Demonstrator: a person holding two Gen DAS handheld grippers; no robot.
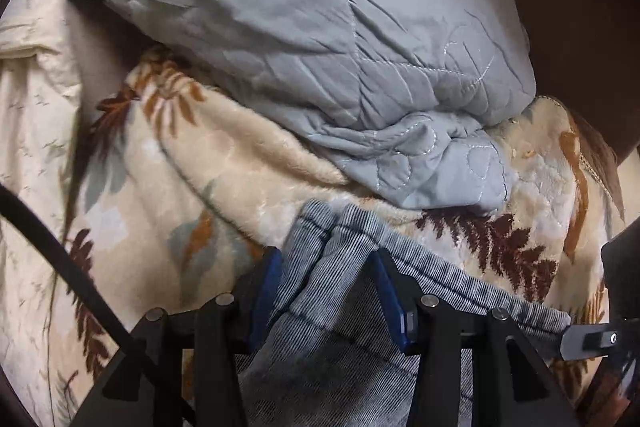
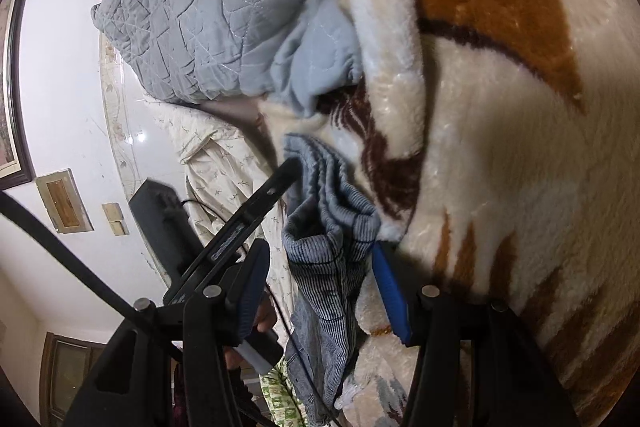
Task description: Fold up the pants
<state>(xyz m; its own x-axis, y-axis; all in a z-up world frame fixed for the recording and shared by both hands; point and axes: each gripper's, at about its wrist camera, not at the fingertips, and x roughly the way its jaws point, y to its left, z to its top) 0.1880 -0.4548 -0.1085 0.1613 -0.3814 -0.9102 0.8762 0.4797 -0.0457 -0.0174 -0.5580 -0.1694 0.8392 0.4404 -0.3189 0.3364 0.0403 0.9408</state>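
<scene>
Item: pants (image 1: 332, 267), striped grey denim, bunched edge lying on the leaf-patterned plush blanket (image 1: 168, 171) just below the grey quilt (image 1: 280, 27). I have my left claw (image 1: 324, 291) clenched on a thick fold of them, and my right claw (image 2: 320, 275) grasping another bunch of the same cloth — its other finger's contact I judge rather than see. To fold well, I should keep both grips firm, draw the edge taut between them, and lay it flat — clear of the quilt.

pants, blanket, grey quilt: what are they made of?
Pants: looks like washed denim or a ribbed cotton weave; fine blue-white lines, matte. Blanket: plush fleece, likely synthetic; fuzzy, slightly shiny pile. Quilt: thin padded woven cloth; stitched pattern, crisp creases.
</scene>
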